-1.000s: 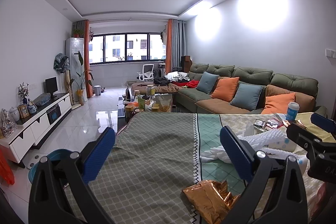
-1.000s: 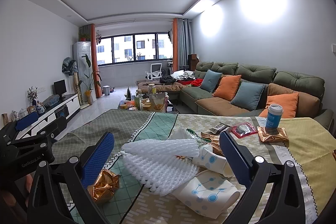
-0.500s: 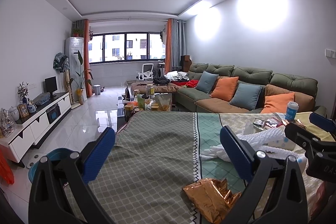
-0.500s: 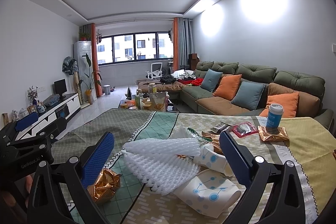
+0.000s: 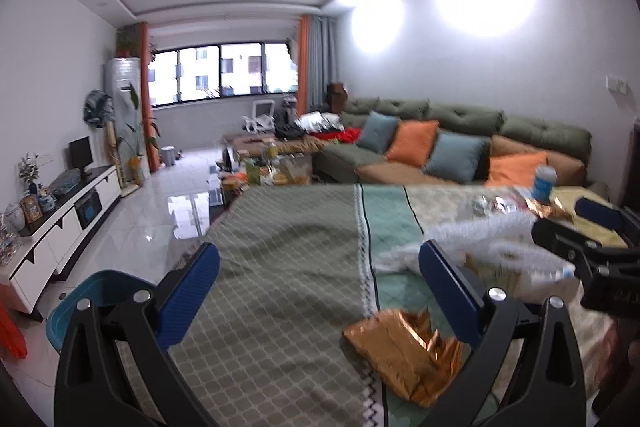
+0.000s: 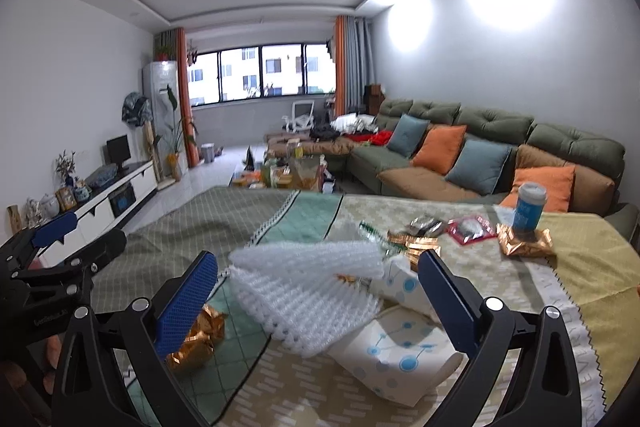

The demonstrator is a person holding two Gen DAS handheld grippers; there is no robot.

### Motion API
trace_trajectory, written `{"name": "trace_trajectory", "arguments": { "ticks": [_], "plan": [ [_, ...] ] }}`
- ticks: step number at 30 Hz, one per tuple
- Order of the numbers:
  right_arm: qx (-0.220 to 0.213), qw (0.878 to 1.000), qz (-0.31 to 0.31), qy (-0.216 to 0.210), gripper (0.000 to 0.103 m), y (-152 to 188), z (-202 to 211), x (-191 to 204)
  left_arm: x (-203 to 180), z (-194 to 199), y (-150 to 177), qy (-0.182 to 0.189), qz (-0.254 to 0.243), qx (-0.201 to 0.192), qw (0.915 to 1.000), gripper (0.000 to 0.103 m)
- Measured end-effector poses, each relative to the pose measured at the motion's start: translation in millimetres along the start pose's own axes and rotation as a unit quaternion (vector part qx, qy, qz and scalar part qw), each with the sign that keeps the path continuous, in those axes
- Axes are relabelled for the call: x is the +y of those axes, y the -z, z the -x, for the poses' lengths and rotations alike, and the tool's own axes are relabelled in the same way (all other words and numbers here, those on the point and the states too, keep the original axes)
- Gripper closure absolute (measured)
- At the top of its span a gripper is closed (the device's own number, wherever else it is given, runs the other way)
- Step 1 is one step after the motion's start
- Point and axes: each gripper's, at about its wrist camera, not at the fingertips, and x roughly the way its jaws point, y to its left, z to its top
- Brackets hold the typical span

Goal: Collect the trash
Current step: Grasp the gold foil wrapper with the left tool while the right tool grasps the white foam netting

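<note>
L gripper [image 5: 318,291] spread, empty, above tablecloth [image 5: 280,227] w/ gold foil wrapper [image 5: 400,351] near its R finger. R gripper [image 6: 316,299] spread over white foam netting [image 6: 304,291].

Right gripper [image 6: 318,291] gapes over white foam netting [image 6: 308,291].

The left gripper [image 5: 318,281] is built of matte black plastic: two wide, arched arms, each with long teardrop cut-outs. Each arm carries two round silver screws near its top. Its fingers [image 5: 191,293] are flat blue pads with a fine gridded texture, angled outward. The right gripper [image 6: 318,287] has the same black arched frame, silver screws and blue textured pads. Seen from the side, beside the right gripper, the left one shows faint pale lettering on its black body, too small to read.
</note>
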Motion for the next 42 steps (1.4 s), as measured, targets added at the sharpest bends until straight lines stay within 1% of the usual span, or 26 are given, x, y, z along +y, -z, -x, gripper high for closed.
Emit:
{"name": "trace_trajectory", "arguments": {
  "ticks": [3,5,6,7,8,9,10,11,13,14,16,17,18,19,20,21,23,24,25,28,31,36,40,42],
  "plan": [
    [0.025,1.000,0.005,-0.005,0.003,5.9,-5.7,-2.3,-1.5,-3.3,13.1,0.037,-0.013,0.033,0.9987,0.003],
    [0.040,0.999,0.015,-0.010,0.006,10.5,-8.3,-1.8,-3.7,-4.3,20.3,0.058,-0.023,0.052,0.9967,0.003],
    [0.046,0.999,0.019,-0.013,0.010,12.3,-9.8,-1.7,-5.1,-5.2,24.8,0.064,-0.028,0.061,0.9957,0.003],
    [0.052,0.998,0.024,-0.014,0.016,14.4,-10.8,-1.3,-7.5,-5.9,30.1,0.079,-0.035,0.073,0.9936,0.003],
    [0.056,0.998,0.027,-0.016,0.020,15.9,-11.0,-1.1,-9.5,-6.5,34.5,0.088,-0.038,0.080,0.9922,0.003],
    [0.060,0.998,0.028,-0.019,0.027,16.8,-11.6,-0.9,-10.5,-6.4,38.6,0.094,-0.040,0.087,0.9910,0.004],
    [0.063,0.997,0.029,-0.022,0.030,17.7,-11.5,-1.2,-11.8,-6.8,43.4,0.105,-0.042,0.096,0.9890,0.004],
    [0.064,0.997,0.030,-0.025,0.031,18.0,-11.6,-1.3,-13.4,-7.4,46.6,0.112,-0.044,0.101,0.9876,0.004],
    [0.065,0.997,0.031,-0.032,0.045,17.6,-11.5,-1.1,-17.5,-7.5,52.8,0.123,-0.049,0.107,0.9854,0.007],
    [0.067,0.997,0.030,-0.035,0.048,17.2,-11.6,-1.8,-20.9,-10.2,54.2,0.129,-0.051,0.112,0.9840,0.012],
    [0.069,0.996,0.031,-0.042,0.061,15.9,-12.1,-1.3,-22.6,-15.3,56.5,0.145,-0.050,0.128,0.9799,0.021],
    [0.070,0.996,0.031,-0.047,0.063,15.3,-11.6,-0.6,-22.5,-18.3,57.4,0.151,-0.049,0.135,0.9781,0.024],
    [0.070,0.996,0.032,-0.053,0.068,14.6,-11.1,-0.2,-22.7,-21.3,59.1,0.157,-0.046,0.143,0.9762,0.027],
    [0.071,0.995,0.034,-0.056,0.080,13.4,-11.5,-0.1,-22.7,-24.9,60.3,0.162,-0.045,0.148,0.9747,0.036],
    [0.072,0.995,0.035,-0.062,0.086,12.2,-11.5,0.3,-22.2,-28.2,61.2,0.169,-0.041,0.155,0.9725,0.047],
    [0.073,0.995,0.037,-0.065,0.092,11.0,-11.9,1.6,-21.3,-30.9,62.2,0.175,-0.036,0.163,0.9704,0.051],
    [0.070,0.994,0.040,-0.068,0.092,8.6,-11.1,3.1,-19.7,-35.1,64.2,0.181,-0.028,0.173,0.9678,0.064],
    [0.070,0.994,0.039,-0.072,0.092,6.8,-10.4,3.3,-18.3,-36.7,65.1,0.184,-0.025,0.176,0.9669,0.066],
    [0.068,0.994,0.036,-0.076,0.093,4.5,-9.9,2.0,-16.6,-35.7,64.1,0.185,-0.022,0.177,0.9664,0.072],
    [0.063,0.994,0.028,-0.090,0.093,-1.1,-7.7,0.2,-11.7,-35.6,61.5,0.182,-0.017,0.173,0.9679,0.077],
    [0.055,0.992,0.017,-0.108,0.093,-7.5,-4.3,-1.2,-3.9,-34.2,56.5,0.181,-0.008,0.167,0.9693,0.079],
    [0.042,0.986,-0.015,-0.158,0.093,-22.4,2.8,-6.2,11.1,-29.2,44.6,0.182,0.011,0.154,0.9710,0.080],
    [0.041,0.977,-0.044,-0.204,0.093,-32.9,2.1,-8.9,23.8,-23.5,33.7,0.174,0.018,0.140,0.9746,0.080],
    [0.043,0.970,-0.060,-0.233,0.093,-36.3,-0.8,-9.0,31.1,-19.3,28.3,0.168,0.020,0.132,0.9768,0.080]
  ]
}}
